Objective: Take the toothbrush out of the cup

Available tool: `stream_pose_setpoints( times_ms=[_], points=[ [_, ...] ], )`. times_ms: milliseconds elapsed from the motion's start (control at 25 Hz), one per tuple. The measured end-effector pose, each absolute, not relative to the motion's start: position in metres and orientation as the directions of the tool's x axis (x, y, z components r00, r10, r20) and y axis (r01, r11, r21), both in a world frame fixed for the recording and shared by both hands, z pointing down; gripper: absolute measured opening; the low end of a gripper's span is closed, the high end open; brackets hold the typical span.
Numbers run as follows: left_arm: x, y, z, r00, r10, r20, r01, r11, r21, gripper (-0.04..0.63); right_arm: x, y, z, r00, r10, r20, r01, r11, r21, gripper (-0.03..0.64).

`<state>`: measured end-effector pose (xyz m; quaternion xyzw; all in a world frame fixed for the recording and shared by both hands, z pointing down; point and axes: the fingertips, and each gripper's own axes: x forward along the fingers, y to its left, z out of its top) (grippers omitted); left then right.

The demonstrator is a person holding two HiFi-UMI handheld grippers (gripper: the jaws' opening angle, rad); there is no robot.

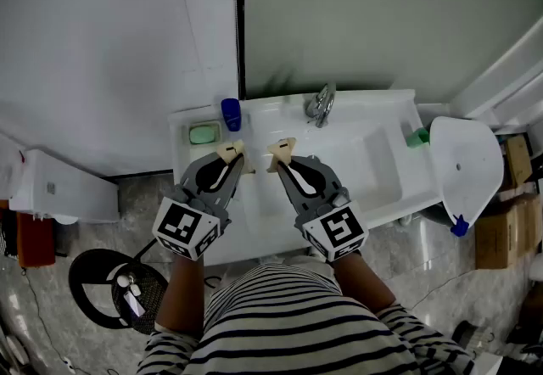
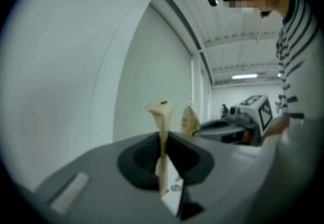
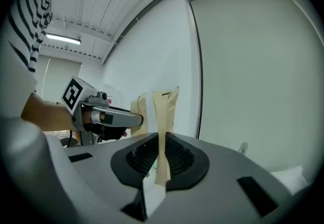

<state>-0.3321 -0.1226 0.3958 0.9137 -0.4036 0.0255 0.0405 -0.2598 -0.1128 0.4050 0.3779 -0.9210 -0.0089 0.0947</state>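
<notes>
A blue cup [image 1: 231,114] stands at the back left corner of the white sink [image 1: 373,195], beside a green soap in its dish [image 1: 204,134]. No toothbrush shows in it from here. My left gripper [image 1: 231,149] hovers just in front of the cup, its tan jaws together with nothing between them. My right gripper [image 1: 282,147] is held beside it over the basin, also shut and empty. In the left gripper view the left gripper [image 2: 163,109] points at a bare wall, and the right gripper view shows its gripper [image 3: 164,101] shut, with the left gripper's body [image 3: 101,116] alongside.
A chrome faucet [image 1: 321,103] rises at the back of the sink. To the right are a green item [image 1: 416,137] and a white lidded fixture [image 1: 462,161]. A white box [image 1: 51,187] and a black round stand [image 1: 114,284] sit on the floor to the left.
</notes>
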Motion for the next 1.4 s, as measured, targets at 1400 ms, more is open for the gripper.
stream_pose_setpoints(
  times_ms=[1400],
  points=[
    [-0.088,-0.150,0.369,0.641,-0.762,0.096,-0.766,-0.643,0.010,0.035,-0.041,-0.152,0.386,-0.729,-0.667,0.152,-0.664,0.744,0.077,0.037]
  ],
)
